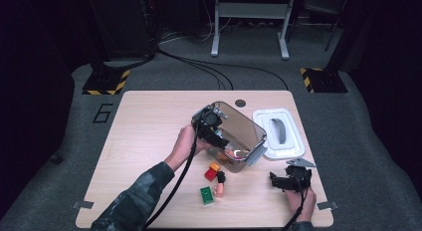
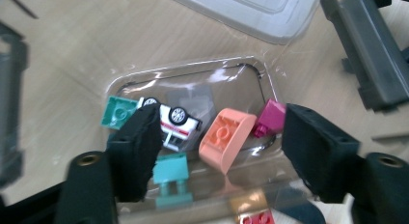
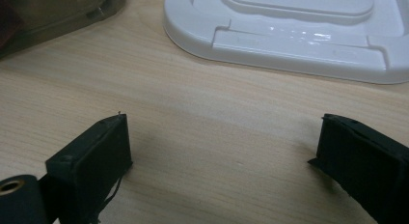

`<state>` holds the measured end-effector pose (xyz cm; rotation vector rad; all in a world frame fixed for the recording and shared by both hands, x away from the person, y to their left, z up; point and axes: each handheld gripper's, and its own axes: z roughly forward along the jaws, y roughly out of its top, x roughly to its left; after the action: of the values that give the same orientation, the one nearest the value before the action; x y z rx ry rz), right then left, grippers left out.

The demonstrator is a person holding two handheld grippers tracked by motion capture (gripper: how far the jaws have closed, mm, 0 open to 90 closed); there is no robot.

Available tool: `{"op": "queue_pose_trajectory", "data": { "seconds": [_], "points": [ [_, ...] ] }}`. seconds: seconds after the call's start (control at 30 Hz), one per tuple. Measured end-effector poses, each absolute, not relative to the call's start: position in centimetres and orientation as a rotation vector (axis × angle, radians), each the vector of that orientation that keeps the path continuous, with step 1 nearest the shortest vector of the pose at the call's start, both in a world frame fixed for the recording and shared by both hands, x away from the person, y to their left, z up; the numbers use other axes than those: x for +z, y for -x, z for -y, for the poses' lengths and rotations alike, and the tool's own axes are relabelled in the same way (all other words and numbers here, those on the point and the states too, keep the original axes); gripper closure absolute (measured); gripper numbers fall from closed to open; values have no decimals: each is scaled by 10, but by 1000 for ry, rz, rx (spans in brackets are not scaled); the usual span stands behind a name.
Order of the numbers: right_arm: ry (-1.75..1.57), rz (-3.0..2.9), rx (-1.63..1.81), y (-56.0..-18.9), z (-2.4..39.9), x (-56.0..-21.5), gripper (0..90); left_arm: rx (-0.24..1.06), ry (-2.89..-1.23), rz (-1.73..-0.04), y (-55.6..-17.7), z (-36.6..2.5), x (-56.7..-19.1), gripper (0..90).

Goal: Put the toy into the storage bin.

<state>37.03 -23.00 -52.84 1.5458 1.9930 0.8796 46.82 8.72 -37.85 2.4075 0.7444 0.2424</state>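
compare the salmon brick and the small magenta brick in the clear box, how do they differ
The salmon brick is clearly bigger than the magenta brick. The salmon one lies tilted with its hollow underside showing; the magenta one shows solid faces. Both are toy blocks lying side by side inside the clear box.

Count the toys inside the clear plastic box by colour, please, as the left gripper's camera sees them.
Inside the clear plastic box:
teal plastic bricks: 2
salmon-orange plastic brick: 1
magenta plastic brick: 1
white toy car: 1
Total: 5
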Motion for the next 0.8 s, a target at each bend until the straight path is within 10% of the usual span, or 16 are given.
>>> {"op": "queue_pose_trajectory", "data": {
  "seconds": [0.8],
  "points": [
    [-1523, -2013, 866, -370, 231, -528, 42, 270, -2350, -837, -408, -156, -424, 155]
  ]
}}
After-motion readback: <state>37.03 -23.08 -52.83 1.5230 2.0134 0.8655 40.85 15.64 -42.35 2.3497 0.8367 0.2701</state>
